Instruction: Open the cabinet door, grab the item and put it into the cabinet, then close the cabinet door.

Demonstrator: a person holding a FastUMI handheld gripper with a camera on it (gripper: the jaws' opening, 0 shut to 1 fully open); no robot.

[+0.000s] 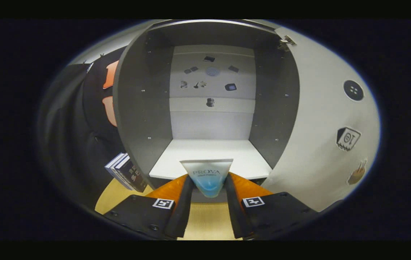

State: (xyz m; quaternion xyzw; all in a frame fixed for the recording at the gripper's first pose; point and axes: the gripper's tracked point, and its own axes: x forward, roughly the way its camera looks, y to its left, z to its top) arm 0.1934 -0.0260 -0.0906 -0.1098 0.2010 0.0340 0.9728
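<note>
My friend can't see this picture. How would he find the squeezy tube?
Find the open grey cabinet with the white shelf. Just before its front edge, the gripper pinches the tube between both fingers. It is the only white-and-blue, fan-shaped thing, unlike the dark books beside the cabinet.

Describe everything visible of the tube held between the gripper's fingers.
The white-and-blue squeeze tube looks like soft plastic: white at its flat, wide crimped end, fading to blue lower down, with printed lettering. It is pinched between both fingers of the gripper, crimped end forward, at the front edge of the open cabinet's white shelf.
</note>
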